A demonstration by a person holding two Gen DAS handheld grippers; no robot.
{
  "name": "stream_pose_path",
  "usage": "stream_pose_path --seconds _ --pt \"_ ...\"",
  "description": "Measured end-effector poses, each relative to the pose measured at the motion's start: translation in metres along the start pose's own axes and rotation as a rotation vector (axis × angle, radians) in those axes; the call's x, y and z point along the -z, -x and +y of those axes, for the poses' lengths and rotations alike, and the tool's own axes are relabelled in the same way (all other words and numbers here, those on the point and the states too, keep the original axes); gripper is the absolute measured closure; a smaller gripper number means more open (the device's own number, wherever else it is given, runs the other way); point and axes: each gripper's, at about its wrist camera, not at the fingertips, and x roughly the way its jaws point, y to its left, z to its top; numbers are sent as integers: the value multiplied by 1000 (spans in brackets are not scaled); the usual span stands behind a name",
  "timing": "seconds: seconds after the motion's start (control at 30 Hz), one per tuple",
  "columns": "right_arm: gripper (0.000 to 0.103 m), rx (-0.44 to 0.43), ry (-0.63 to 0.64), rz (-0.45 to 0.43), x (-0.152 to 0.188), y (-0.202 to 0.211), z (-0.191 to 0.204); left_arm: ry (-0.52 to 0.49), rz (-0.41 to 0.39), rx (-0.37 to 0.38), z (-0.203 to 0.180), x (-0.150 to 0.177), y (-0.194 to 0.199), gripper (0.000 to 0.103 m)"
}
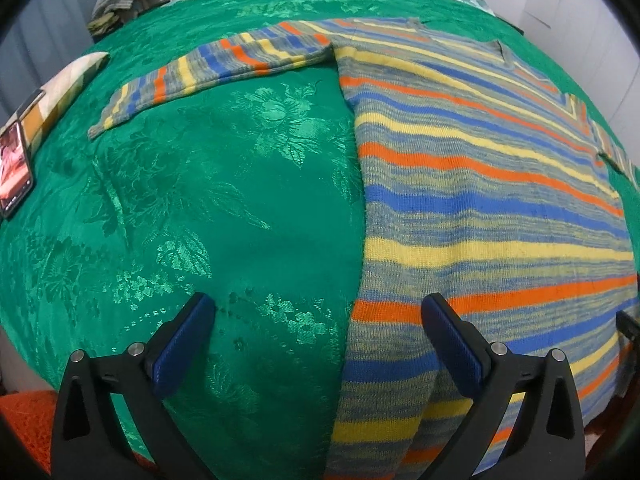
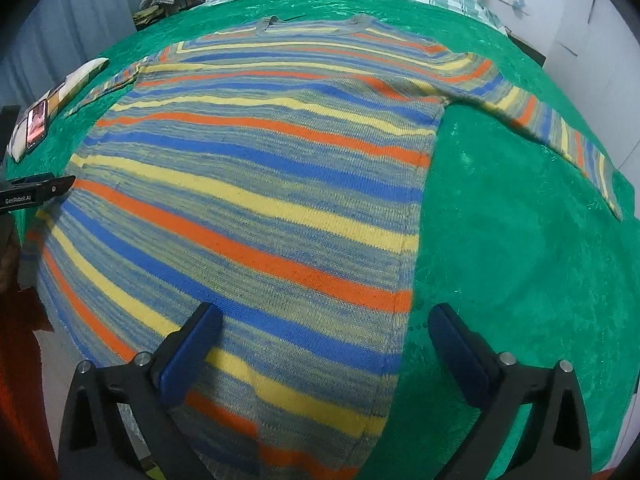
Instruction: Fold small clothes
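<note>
Our left claw (image 1: 320, 344) and right claw (image 2: 326, 350) hang released; the striped sweater (image 2: 256, 184) looks soft and floppy, so we'd pinch its near hem corners.

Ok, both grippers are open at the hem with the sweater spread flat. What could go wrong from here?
1. The striped knitted sweater hangs over the near edge of the green floral bedcover; a pull could drag it off.
2. The left gripper straddles the sweater's side edge, so its fingers may pinch the bedcover too.
3. The lit smartphone lies close to the outstretched left sleeve; swinging that sleeve inward might catch it.
</note>
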Motion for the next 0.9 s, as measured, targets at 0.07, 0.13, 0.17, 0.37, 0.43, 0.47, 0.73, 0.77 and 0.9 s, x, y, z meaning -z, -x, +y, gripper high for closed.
stream_pose_path --seconds 0.07,0.13,0.17,0.37,0.43,0.47,0.73,0.77,0.9 --pt "0 2 1 1 -1 -1 -1 -1 0 -1 0 0 0 0" --pt "0 3 1 1 -1 -1 0 -1 -2 -3 -1 0 0 0" --pt "0 4 1 1 -1 -1 0 -2 -2 -4 -1 0 0 0" --pt "0 5 2 0 -1 -2 0 -5 -4 -8 -2 0 0 0" --pt "0 6 3 -1 -1 -2 0 -6 -5 -10 -2 0 0 0" --pt "0 7 3 -2 -1 -2 0 -7 -6 -10 -2 0 0 0" --pt "0 9 4 -4 0 -2 0 -7 -6 -10 -2 0 -1 0" --pt "0 9 4 -4 0 -3 0 -7 -6 -11 -2 1 -1 0" --pt "0 9 4 -5 0 -2 0 -7 -7 -11 -2 0 -1 0"
